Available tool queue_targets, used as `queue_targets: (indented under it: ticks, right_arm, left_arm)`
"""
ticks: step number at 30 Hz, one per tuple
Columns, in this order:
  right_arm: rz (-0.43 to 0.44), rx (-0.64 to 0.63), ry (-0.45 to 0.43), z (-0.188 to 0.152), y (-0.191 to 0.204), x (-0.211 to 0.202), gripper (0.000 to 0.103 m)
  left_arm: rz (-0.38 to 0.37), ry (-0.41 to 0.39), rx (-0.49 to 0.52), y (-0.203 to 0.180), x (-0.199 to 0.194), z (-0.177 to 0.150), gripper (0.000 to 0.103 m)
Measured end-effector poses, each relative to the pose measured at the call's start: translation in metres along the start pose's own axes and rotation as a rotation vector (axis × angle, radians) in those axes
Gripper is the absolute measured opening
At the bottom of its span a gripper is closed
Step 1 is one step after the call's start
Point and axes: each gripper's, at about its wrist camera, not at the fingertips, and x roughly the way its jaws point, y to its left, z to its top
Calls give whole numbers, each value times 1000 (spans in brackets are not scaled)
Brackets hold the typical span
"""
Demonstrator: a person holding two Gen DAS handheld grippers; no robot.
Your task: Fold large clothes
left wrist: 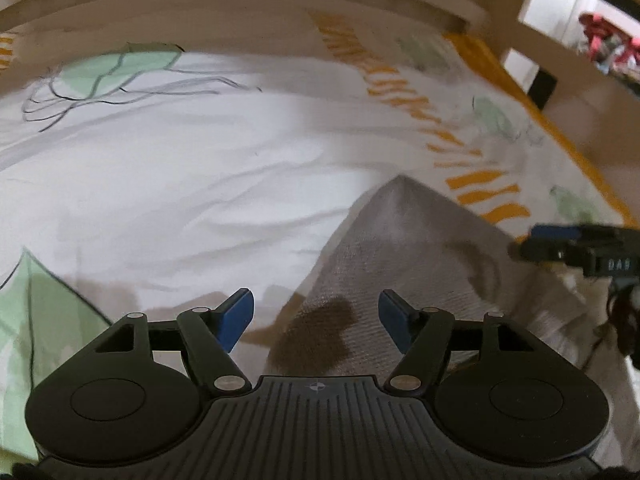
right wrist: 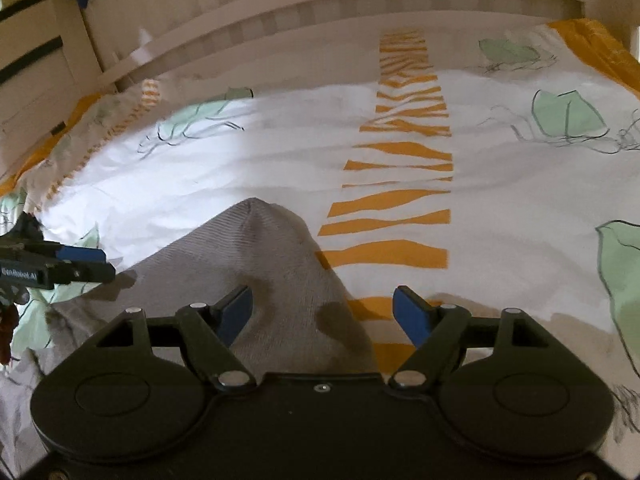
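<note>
A grey ribbed knit garment (left wrist: 400, 248) lies on the bed, one corner pointing away from me; it also shows in the right wrist view (right wrist: 256, 264). My left gripper (left wrist: 316, 312) is open and empty, hovering just above the garment's near left part. My right gripper (right wrist: 322, 316) is open and empty above the garment's right edge. Each gripper shows in the other's view: the right one at the right edge (left wrist: 560, 244), the left one at the left edge (right wrist: 76, 264).
The white bed cover (right wrist: 280, 148) has green leaf prints and an orange striped band (right wrist: 400, 184). A white slatted bed rail (right wrist: 320, 12) runs along the far side. An orange border (left wrist: 560, 120) marks the bed's right edge.
</note>
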Motion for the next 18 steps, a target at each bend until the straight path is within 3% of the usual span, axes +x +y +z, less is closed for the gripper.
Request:
queue_targets:
  ticks: [4, 7, 8, 9, 10, 11, 12, 14, 18]
  right_arm:
    - [6, 9, 28, 2, 0, 17, 79]
    - [2, 13, 48, 2, 0, 26, 78]
    - [-1, 9, 54, 1, 0, 29, 75]
    - [-8, 1, 59, 1, 1, 31, 70]
    - [-18, -6, 59, 1, 2, 31, 51]
    - [-29, -15, 57, 1, 3, 31, 6]
    - [-39, -20, 47, 1, 5, 29, 11]
    - [-42, -37, 1, 2, 9, 17, 9]
    - [-18, -79, -116, -3, 21, -20, 9]
  left_arm:
    - [2, 66, 48, -3, 17, -2, 68]
    - [-4, 54, 59, -3, 23, -3, 64]
    - [-20, 41, 52, -3, 22, -4, 42]
    - [-31, 27, 47, -3, 22, -3, 10]
    - [-44, 12, 40, -3, 19, -4, 7]
    - [-38, -6, 47, -6, 15, -4, 6]
    - [-19, -23, 70, -10, 11, -6, 6]
    - [1, -84, 120, -19, -3, -11, 6]
    - [-6, -251, 91, -23, -47, -29, 5]
